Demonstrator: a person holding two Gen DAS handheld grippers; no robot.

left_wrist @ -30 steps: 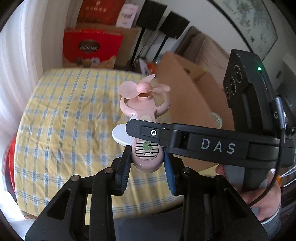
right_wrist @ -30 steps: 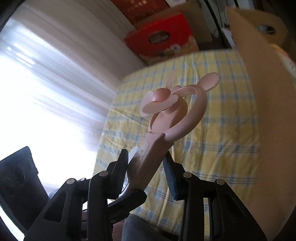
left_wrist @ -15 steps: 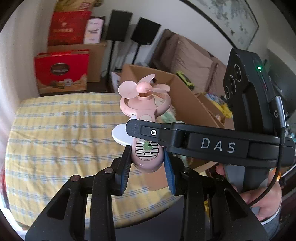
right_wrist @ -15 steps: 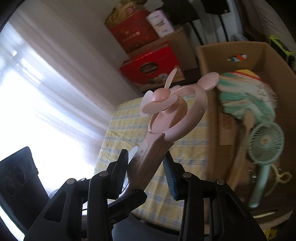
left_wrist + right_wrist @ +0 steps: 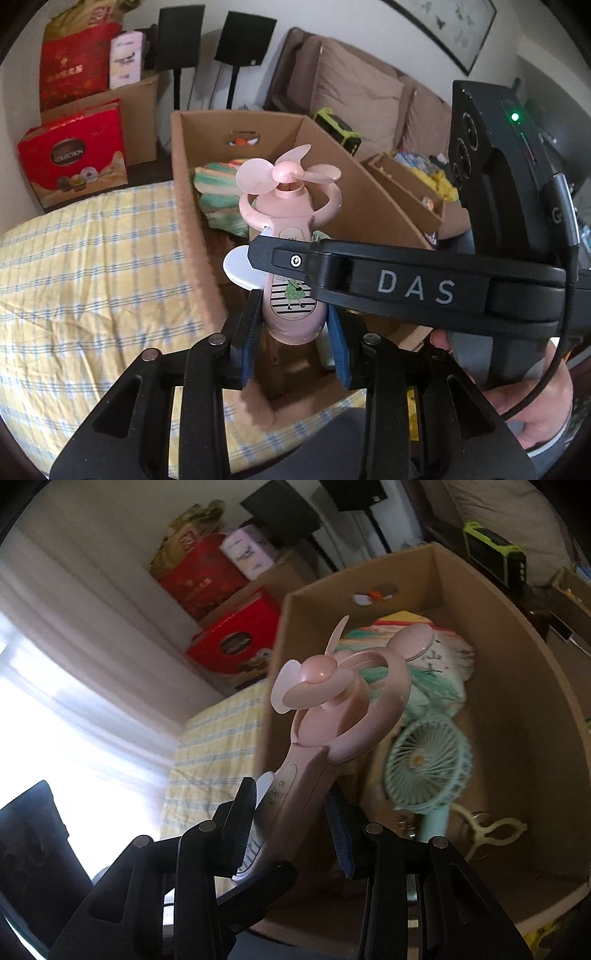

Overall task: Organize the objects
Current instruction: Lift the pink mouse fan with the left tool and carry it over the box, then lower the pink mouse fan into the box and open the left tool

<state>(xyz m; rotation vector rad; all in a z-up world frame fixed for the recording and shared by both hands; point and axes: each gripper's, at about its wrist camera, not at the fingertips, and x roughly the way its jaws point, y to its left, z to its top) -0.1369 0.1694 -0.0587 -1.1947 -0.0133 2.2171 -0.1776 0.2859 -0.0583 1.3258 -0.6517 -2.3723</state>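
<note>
A pink hand-held fan [image 5: 291, 206] with mouse ears is held in the air by both grippers. My left gripper [image 5: 293, 328] is shut on the bottom of its handle. My right gripper [image 5: 291, 830] is shut on the handle a little higher; its black finger [image 5: 406, 284] crosses the left wrist view. The pink fan [image 5: 332, 709] hangs over the open cardboard box [image 5: 535, 672]. Inside the box lie a mint green fan [image 5: 428, 764] and a folded green and white paper fan [image 5: 436, 672].
The yellow checked cloth [image 5: 85, 266] covers the surface left of the box [image 5: 188, 206]. Red gift boxes [image 5: 70, 151] and speaker stands stand behind. A second cardboard box [image 5: 402, 188] with items and a sofa with cushions [image 5: 354, 99] are to the right.
Both grippers have carried the pink fan to the right, from over the checked cloth to over the open cardboard box. The grip on the fan is unchanged.
</note>
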